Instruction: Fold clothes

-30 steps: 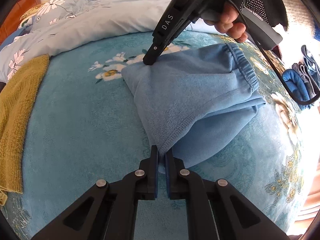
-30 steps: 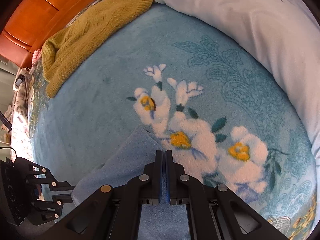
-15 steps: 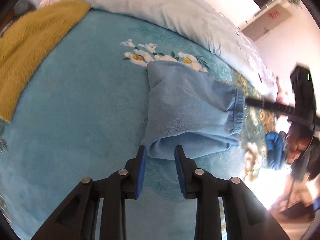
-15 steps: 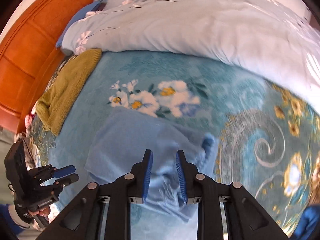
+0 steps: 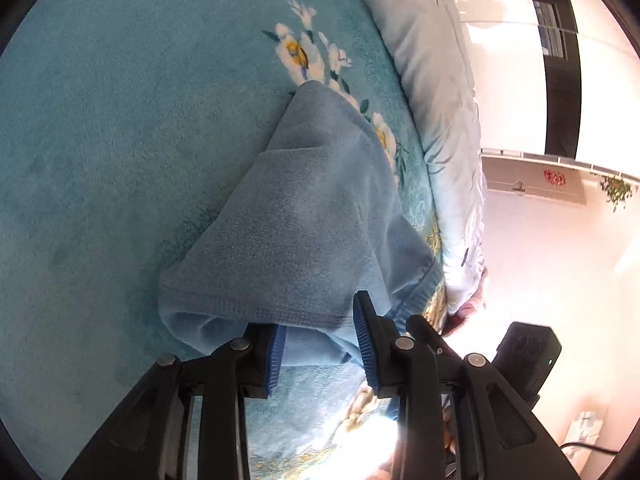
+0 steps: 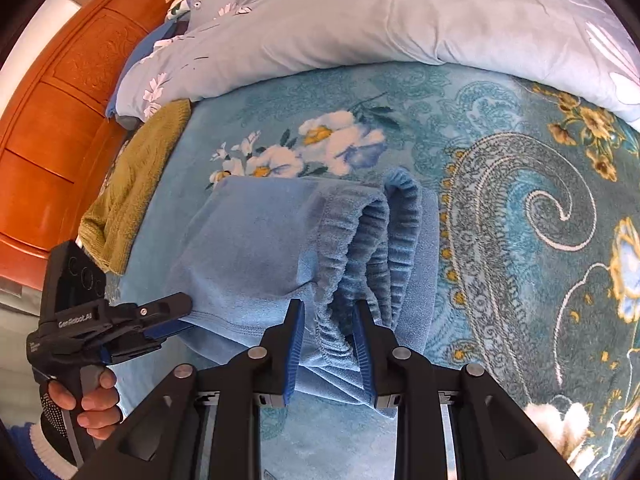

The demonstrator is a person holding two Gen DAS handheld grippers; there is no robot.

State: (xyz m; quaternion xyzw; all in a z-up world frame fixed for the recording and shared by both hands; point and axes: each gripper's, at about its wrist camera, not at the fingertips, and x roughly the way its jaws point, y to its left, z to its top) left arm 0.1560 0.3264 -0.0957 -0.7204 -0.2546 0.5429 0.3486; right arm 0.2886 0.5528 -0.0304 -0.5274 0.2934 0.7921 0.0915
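A folded light-blue fleece garment (image 5: pixel 320 208) lies on the teal floral blanket (image 5: pixel 100 160). My left gripper (image 5: pixel 320 344) sits at its near hem; the jaws are opening, and the folded edge lies loosely between the blue pads without being pressed. In the right wrist view the same garment (image 6: pixel 256 240) shows its gathered elastic waistband (image 6: pixel 380 248) facing me. My right gripper (image 6: pixel 328 344) stands open over that waistband, with a bunch of it between the pads. The left gripper (image 6: pixel 180 316) appears there at the garment's left edge, held by a hand (image 6: pixel 92 400).
A pale blue floral duvet (image 6: pixel 360 20) runs along the far side of the blanket (image 6: pixel 520 220). A mustard knitted sweater (image 6: pixel 132 192) lies at the left by the orange wooden headboard (image 6: pixel 52 120). The bed's edge drops off to a bright room on the right of the left wrist view.
Both grippers were shut on the garment and have let it go and opened. The right one moved from the far corner to the waistband end. The left one rolled and stays at the hem.
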